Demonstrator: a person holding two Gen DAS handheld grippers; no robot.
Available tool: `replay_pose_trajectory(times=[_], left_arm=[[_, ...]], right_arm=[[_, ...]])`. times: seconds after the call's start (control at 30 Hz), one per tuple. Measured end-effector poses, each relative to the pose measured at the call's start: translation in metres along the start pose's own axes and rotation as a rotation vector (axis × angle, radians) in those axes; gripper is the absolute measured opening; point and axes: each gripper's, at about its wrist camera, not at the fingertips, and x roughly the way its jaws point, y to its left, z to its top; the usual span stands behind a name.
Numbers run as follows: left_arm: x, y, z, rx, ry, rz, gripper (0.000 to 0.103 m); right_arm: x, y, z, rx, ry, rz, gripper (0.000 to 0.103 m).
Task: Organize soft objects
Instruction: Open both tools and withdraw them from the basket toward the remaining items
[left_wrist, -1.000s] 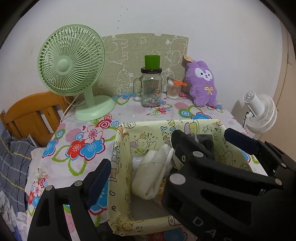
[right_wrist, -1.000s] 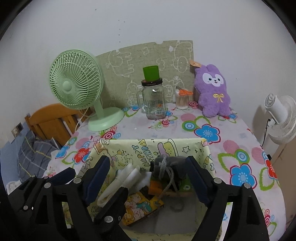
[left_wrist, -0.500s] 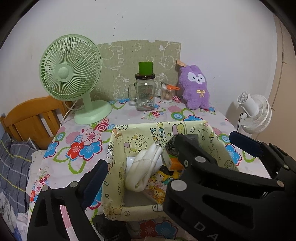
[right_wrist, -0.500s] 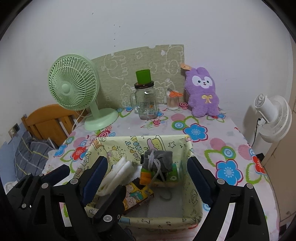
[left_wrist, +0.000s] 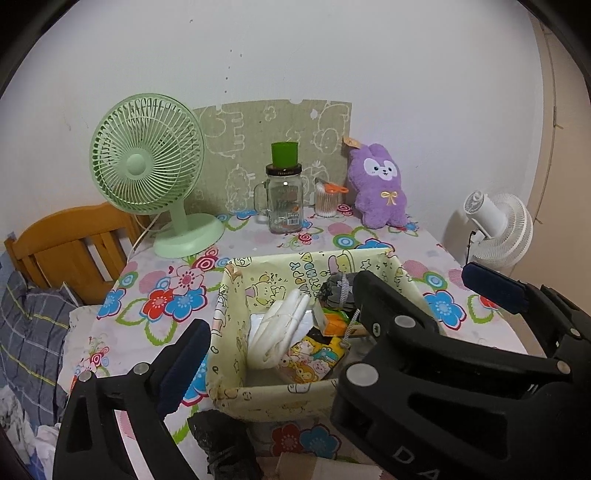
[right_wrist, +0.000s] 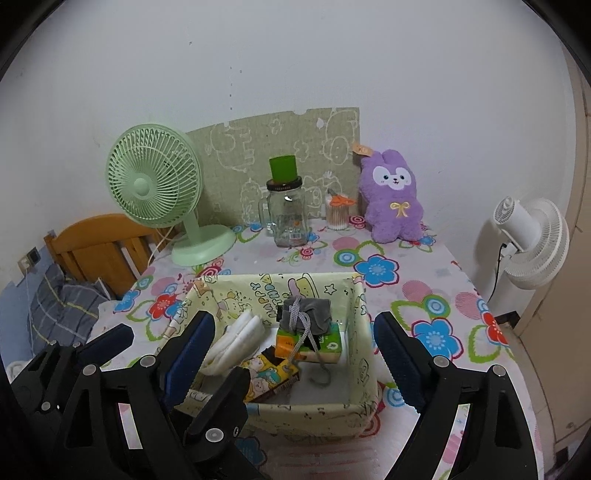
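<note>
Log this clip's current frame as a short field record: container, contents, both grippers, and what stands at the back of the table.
container: yellow cartoon-print box, open top, on the floral tablecloth
contents: white folded cloth, grey drawstring pouch on top of a green-orange tissue pack, cartoon-print packet
left gripper: jaws open, empty, near side of the box
right gripper: jaws open, empty, near side of the box
back of table: green fan, glass jar mug with green cup on its lid, cotton swab jar, purple plush rabbit

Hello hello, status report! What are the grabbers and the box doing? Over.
Left hand-held gripper open, empty. Right hand-held gripper open, empty. Grey pouch and white cloth in yellow box. Nothing blocking.
</note>
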Motion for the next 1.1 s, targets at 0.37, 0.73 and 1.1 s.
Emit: replay_pose_trajectory(times=[0.37, 0.73, 1.1], left_arm=[[-0.026, -0.004, -0.008, -0.001, -0.026, -0.015, 0.100], [-0.051, -0.008, -0.022, 0.007, -0.049, -0.021, 0.100], [-0.069, -0.009, -0.041, -0.005, -0.052, -0.030, 0.101]], right_arm=[[-0.031, 0.002, -0.007, -0.014, -0.024, 0.002, 0.090], [-0.064, 0.006, -0.021, -0.026, -0.062, -0.021, 0.092], [-0.088, 0.009, -0.038, -0.039, -0.080, -0.026, 0.095]])
